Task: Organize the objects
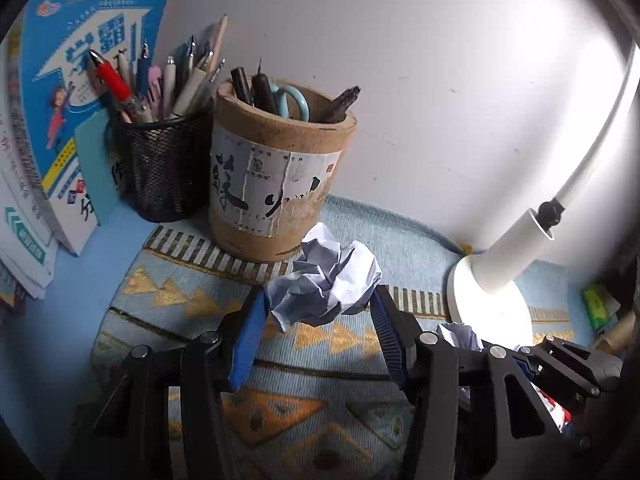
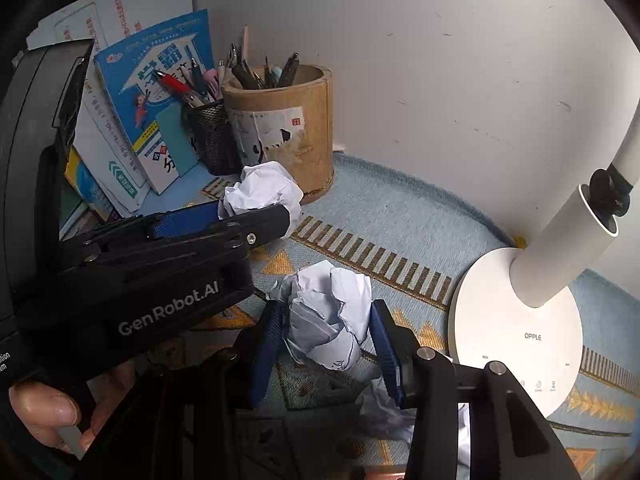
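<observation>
Left hand-held gripper (image 1: 320, 312) is clamped on a crumpled paper ball (image 1: 324, 280), held off the patterned mat (image 1: 360, 224), just in front of the cork pen pot (image 1: 280, 168). Right hand-held gripper (image 2: 326, 334) is clenched on a second paper wad (image 2: 328, 316) beside the white lamp base (image 2: 516, 332). Mesh pen cup (image 1: 164, 168) and leaning books (image 1: 84, 80) crowd the back left; more crumpled paper (image 2: 384, 412) lies under the right fingers.

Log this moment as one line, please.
left gripper: shut on paper ball | right gripper: shut on second paper ball | both over mat
</observation>
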Demonstrator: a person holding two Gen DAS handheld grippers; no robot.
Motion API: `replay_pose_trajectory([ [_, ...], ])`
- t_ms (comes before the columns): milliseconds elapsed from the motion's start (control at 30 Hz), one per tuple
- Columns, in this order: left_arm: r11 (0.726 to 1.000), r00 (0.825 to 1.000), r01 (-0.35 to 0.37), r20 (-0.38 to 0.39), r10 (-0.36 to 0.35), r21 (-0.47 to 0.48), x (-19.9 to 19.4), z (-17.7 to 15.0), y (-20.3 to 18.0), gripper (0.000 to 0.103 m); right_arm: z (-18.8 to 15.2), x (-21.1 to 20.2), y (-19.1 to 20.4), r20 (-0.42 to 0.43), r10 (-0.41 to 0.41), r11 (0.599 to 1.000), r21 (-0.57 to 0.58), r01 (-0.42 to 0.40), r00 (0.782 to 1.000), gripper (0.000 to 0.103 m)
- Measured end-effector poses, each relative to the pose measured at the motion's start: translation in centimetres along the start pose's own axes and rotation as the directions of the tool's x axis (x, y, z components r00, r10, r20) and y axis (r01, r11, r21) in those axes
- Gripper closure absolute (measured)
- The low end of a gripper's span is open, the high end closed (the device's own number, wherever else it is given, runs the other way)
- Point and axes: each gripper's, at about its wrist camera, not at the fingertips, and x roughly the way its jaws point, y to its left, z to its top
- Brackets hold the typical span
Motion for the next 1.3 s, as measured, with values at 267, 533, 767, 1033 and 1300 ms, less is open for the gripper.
replay_pose_trajectory([
  [267,0.997,0.999,0.044,0.018,-0.046,0.066,-9.2,-4.2,1.9,0.053,-7.3,-8.1,3.5,0.085,0.032,0.999,0.036,-0.035,0.996,0.059],
  [533,0.986,0.993,0.117,-0.018,-0.116,0.117,-10.6,-10.0,-0.1,0.053,-17.0,-10.5,2.0,0.069,-0.022,0.988,0.157,0.011,0.997,0.058],
  [767,0.975,0.994,0.112,-0.036,-0.107,0.193,-9.1,-14.0,-3.1,0.053,-20.5,-10.1,0.0,0.027,-0.096,0.971,0.223,0.087,0.995,0.058],
  [1033,0.969,0.997,0.076,0.010,-0.081,0.234,-9.7,-14.6,-3.6,0.052,-21.6,-9.1,0.2,0.016,-0.132,0.965,0.230,0.125,0.991,0.053],
  [1300,0.976,0.997,0.068,0.009,-0.071,0.209,-9.5,-14.6,-3.1,0.052,-21.9,-9.5,-0.2,0.033,-0.106,0.963,0.253,0.094,0.994,0.036],
])
